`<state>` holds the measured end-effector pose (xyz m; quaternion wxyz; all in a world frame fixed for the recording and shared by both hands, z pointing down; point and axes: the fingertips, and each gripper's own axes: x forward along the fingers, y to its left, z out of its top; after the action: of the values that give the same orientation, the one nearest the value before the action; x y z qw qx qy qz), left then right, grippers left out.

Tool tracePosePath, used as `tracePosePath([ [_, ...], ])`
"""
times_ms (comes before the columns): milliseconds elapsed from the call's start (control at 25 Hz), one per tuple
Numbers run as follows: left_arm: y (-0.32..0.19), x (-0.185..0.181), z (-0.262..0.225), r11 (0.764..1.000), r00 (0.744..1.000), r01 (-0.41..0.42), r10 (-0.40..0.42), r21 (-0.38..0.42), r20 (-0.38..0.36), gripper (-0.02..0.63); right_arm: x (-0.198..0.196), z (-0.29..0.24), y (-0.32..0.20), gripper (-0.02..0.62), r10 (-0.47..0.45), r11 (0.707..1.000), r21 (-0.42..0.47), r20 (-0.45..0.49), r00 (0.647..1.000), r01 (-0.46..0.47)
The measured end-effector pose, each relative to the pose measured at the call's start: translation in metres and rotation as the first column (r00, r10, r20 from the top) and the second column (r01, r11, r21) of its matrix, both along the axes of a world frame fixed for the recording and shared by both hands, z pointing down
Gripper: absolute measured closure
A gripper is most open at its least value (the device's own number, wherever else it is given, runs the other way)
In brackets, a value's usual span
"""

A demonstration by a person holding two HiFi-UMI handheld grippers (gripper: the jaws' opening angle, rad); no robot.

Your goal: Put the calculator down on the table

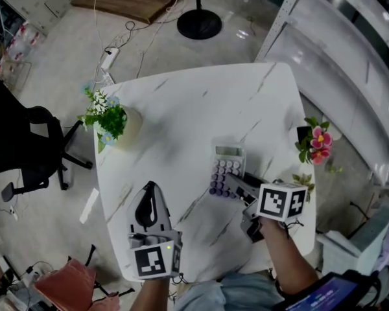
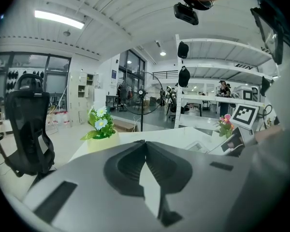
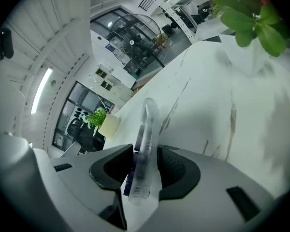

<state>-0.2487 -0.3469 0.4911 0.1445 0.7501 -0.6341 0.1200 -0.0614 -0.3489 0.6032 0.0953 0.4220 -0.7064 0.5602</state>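
Note:
The calculator (image 1: 227, 169) has a grey display and purple keys, and it lies flat on the white marble table (image 1: 181, 102), right of centre. My right gripper (image 1: 237, 188) is at its near end. In the right gripper view the calculator (image 3: 146, 129) stands edge-on between the two dark pads (image 3: 176, 166), with a thin gap on the left side, so my right gripper (image 3: 146, 151) is open around it. My left gripper (image 1: 150, 190) rests near the table's front edge, left of the calculator. Its jaws meet at the tips and hold nothing (image 2: 145, 145).
A yellow pot of white and blue flowers (image 1: 111, 120) stands at the table's left edge. Pink flowers (image 1: 318, 141) sit at the right edge, close to my right gripper. A black office chair (image 1: 23, 148) and a fan base (image 1: 199, 23) stand on the floor beyond.

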Motion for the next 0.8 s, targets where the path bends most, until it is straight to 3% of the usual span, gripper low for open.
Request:
tracePosePath([
  [560,-0.003,-0.003,0.000,1.000,1.000,-0.005,0.005,0.012,0.005,0.598,0.011,0.010,-0.003,0.433,-0.011,0.999,0.035,-0.141,0.990,0.016],
  [800,0.001,-0.001,-0.019,0.998,1.000,-0.002,0.002,0.057,-0.001,0.598,0.001,-0.018,-0.004,0.436,-0.032,0.991,0.122,-0.159,0.987,0.052],
])
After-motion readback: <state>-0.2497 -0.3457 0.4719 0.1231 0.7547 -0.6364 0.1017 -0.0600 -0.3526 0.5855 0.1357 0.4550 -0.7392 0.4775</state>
